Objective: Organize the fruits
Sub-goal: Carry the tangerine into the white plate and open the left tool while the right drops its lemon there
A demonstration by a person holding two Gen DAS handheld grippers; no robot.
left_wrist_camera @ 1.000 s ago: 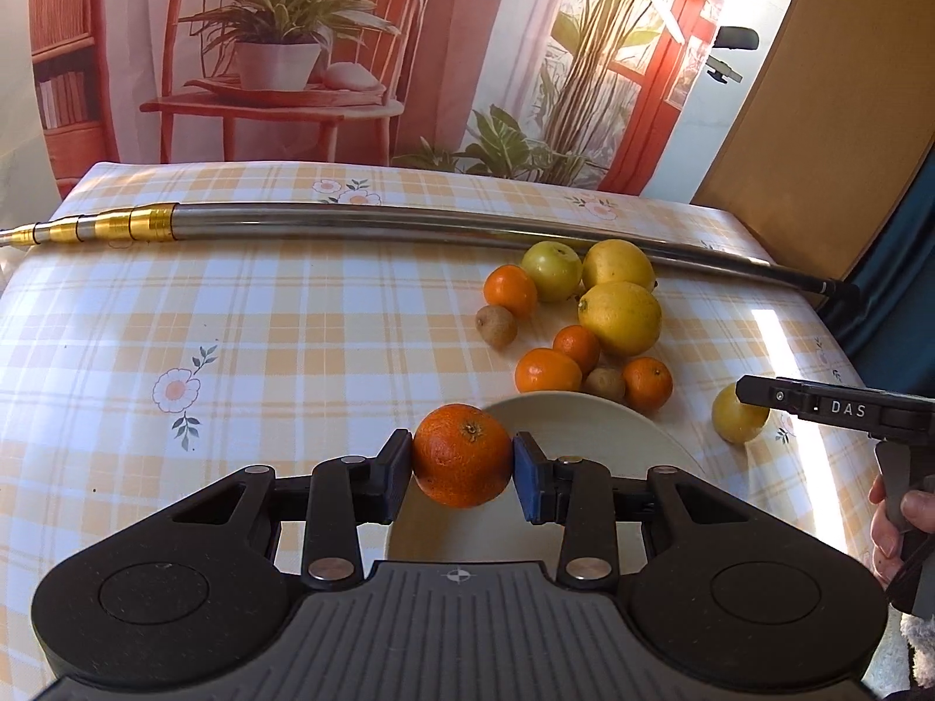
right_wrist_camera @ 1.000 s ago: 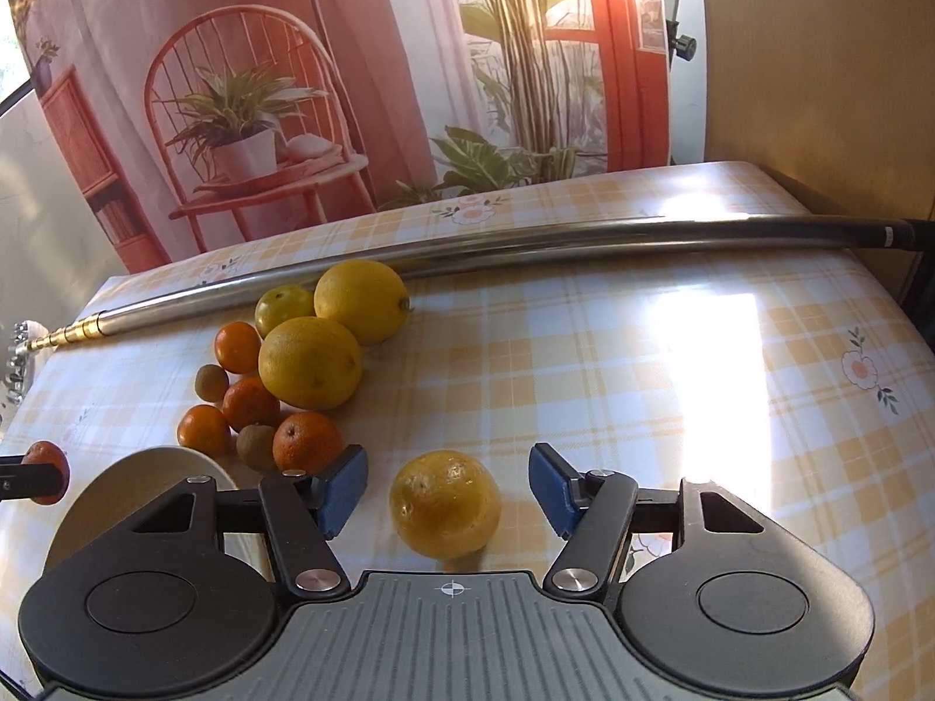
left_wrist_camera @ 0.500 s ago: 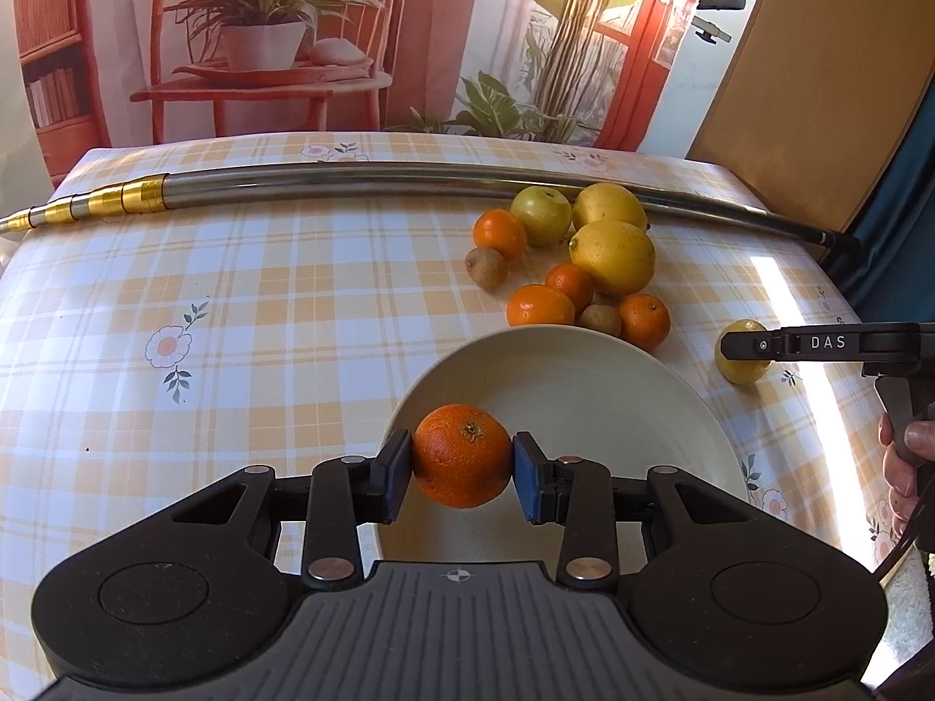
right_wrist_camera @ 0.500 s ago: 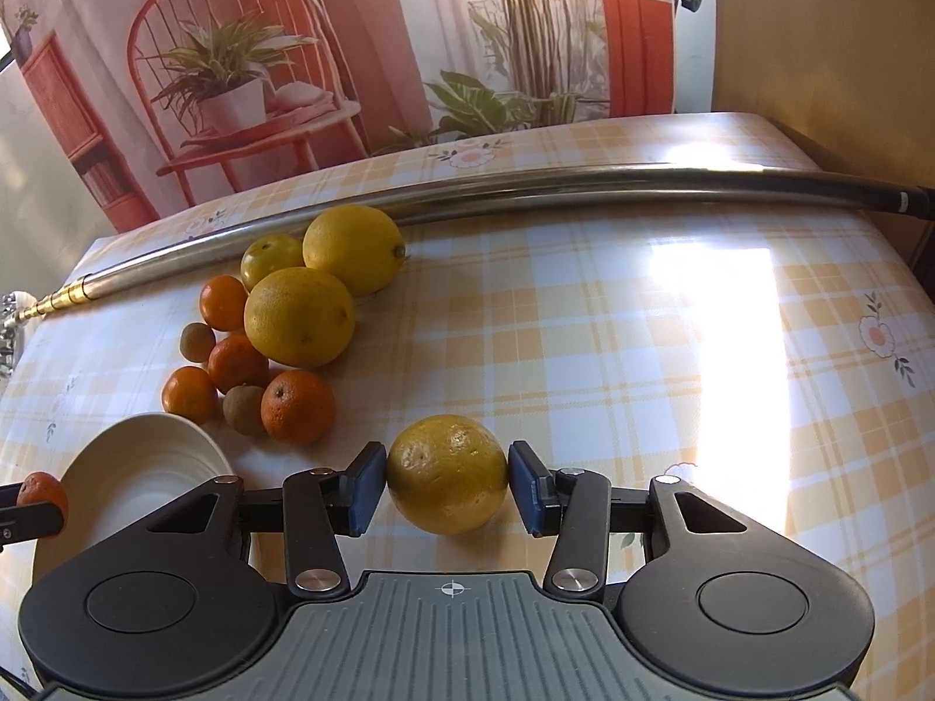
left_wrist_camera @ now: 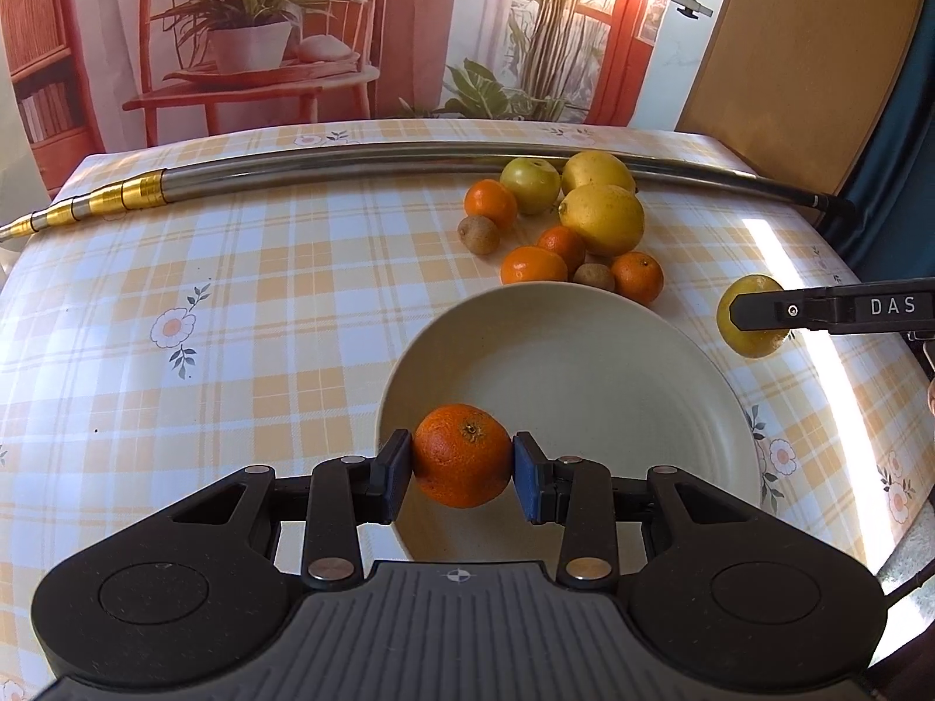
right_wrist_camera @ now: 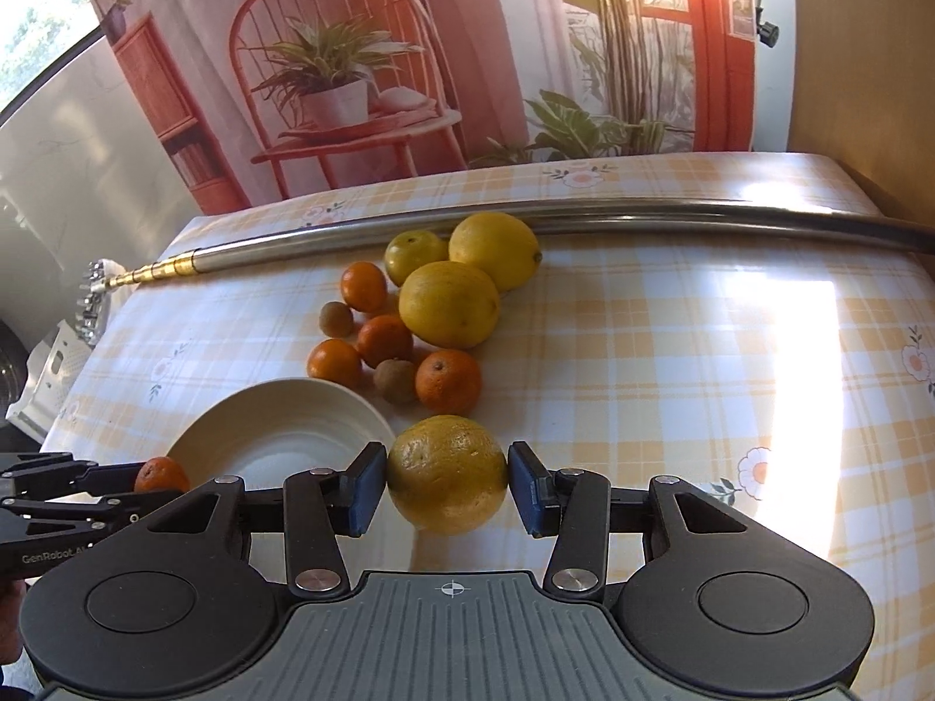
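Left wrist: left gripper [left_wrist_camera: 461,467] clamped on an orange [left_wrist_camera: 461,455], blue pads pressing both its sides, held over the near-left part of the cream plate [left_wrist_camera: 613,362]; plate otherwise bare; fruit pile [left_wrist_camera: 561,228] just beyond the far rim; metal pole [left_wrist_camera: 362,169] across the back of the checked tablecloth [left_wrist_camera: 204,292]; right gripper [left_wrist_camera: 759,315] seen side-on only, over a yellow citrus [left_wrist_camera: 751,318], jaw gap can't be read here.

Right wrist: right gripper [right_wrist_camera: 447,482] closed on that yellow citrus [right_wrist_camera: 447,473], pads touching both sides, just right of the plate [right_wrist_camera: 263,432]; pile [right_wrist_camera: 432,304] behind; left gripper [right_wrist_camera: 158,476] with its orange [right_wrist_camera: 160,474] at lower left, at the plate's near-left edge.
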